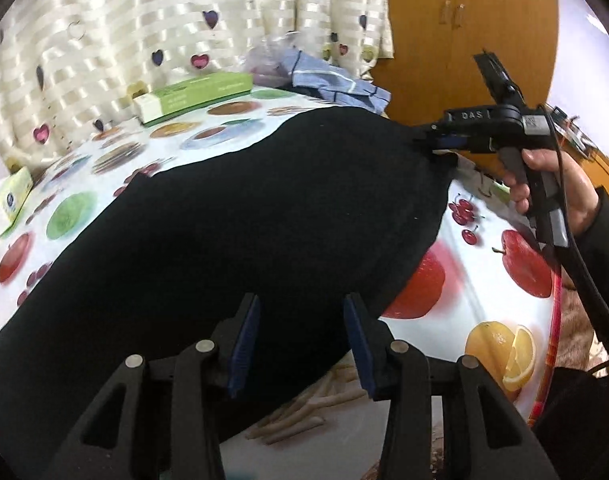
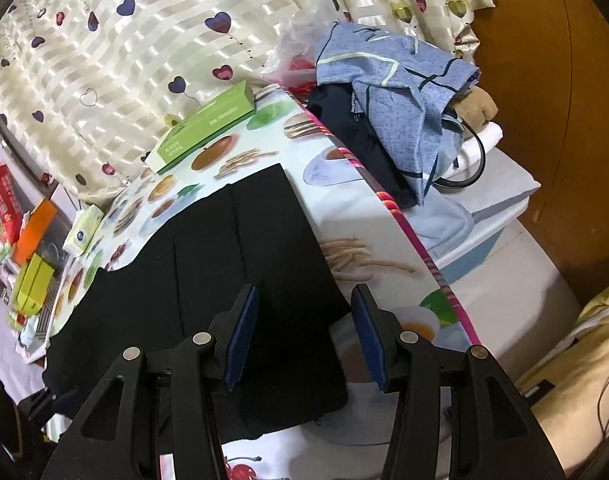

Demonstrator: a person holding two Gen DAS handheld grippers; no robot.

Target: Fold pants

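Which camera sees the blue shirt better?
The right wrist view. There the blue shirt is big and sharp, heaped on dark clothes beside the table. In the left wrist view the shirt is small, blurry and far behind the black pants.

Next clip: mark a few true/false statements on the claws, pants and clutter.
1. The pants are black. True.
2. The left claw is shut on the pants. False: its jaws stand apart with the cloth beyond them.
3. A green box lies on the table near the curtain. True.
4. The curtain has a star print. False: it shows hearts.
5. The right claw is open. True.
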